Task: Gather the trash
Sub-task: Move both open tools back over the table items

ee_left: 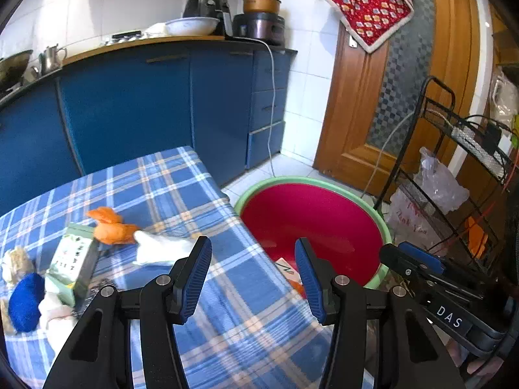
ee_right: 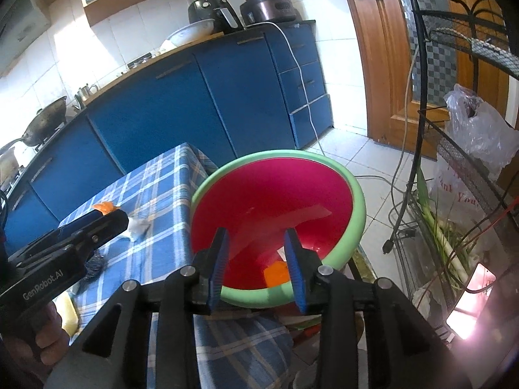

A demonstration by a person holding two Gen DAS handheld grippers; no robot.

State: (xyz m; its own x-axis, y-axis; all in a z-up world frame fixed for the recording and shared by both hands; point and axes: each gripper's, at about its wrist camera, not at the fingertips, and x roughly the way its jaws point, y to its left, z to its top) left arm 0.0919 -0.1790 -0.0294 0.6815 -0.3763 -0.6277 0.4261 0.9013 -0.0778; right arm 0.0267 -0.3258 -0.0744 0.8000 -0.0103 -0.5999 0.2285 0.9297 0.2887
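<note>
Both the left gripper point(ee_left: 253, 262) and the right gripper point(ee_right: 256, 259) are spread and hold nothing. Orange peel point(ee_left: 112, 227), a white tissue point(ee_left: 159, 249) and a small box point(ee_left: 76, 259) lie on the checked table point(ee_left: 246, 317). In the red basin point(ee_right: 292, 194) an orange scrap point(ee_right: 275, 274) is half hidden behind a finger.

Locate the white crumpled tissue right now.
In the left wrist view the white tissue lies on the plaid tablecloth, left of centre, touching the orange peel and just beyond the left gripper's left finger.
</note>
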